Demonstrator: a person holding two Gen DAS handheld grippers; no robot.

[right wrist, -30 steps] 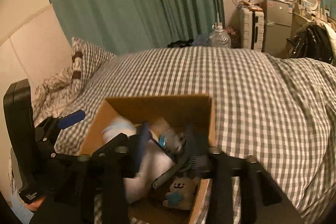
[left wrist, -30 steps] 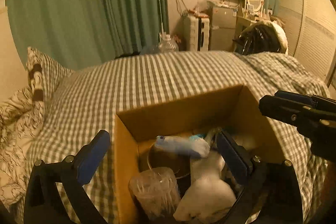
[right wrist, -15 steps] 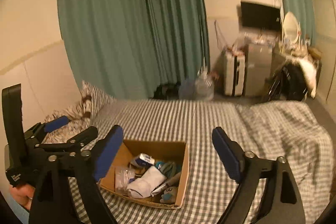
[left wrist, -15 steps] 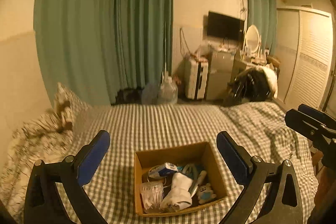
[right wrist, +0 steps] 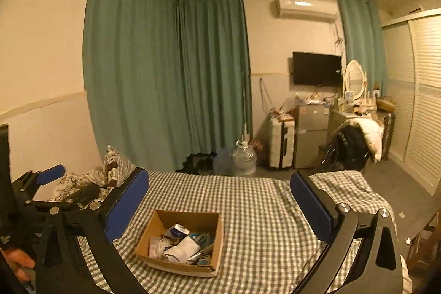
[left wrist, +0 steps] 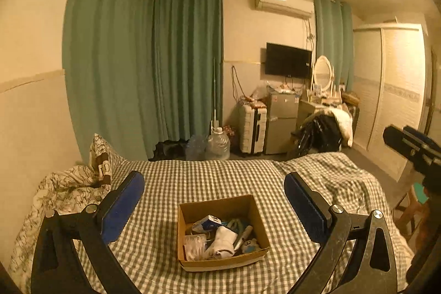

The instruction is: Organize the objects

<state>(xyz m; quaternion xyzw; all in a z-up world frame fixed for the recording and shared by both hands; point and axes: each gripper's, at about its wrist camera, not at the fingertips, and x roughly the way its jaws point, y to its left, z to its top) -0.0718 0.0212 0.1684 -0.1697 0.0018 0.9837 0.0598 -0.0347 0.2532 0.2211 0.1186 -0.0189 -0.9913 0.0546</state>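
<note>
An open cardboard box (left wrist: 255,214) sits on the checked bed (left wrist: 209,178), also in the right wrist view (right wrist: 217,236). It holds a white rolled cloth (left wrist: 223,238), a small blue and white carton (left wrist: 206,222), a clear plastic cup (left wrist: 193,247), a pen and a small blue toy. My left gripper (left wrist: 213,200) is open and empty, well back from and above the box. My right gripper (right wrist: 219,203) is open and empty, also well above the box. The right gripper shows at the right edge of the left wrist view (left wrist: 413,147).
A patterned pillow (left wrist: 100,158) and crumpled quilt (left wrist: 63,192) lie at the bed's left end. Beyond the bed stand water bottles (left wrist: 217,146), a white suitcase (left wrist: 252,131), a small fridge (left wrist: 281,123), a chair with clothes (left wrist: 322,134) and a wardrobe (left wrist: 391,90).
Both grippers have pulled up and far back from the box, which was close under them one second ago. The box and its contents stay on the bed.
</note>
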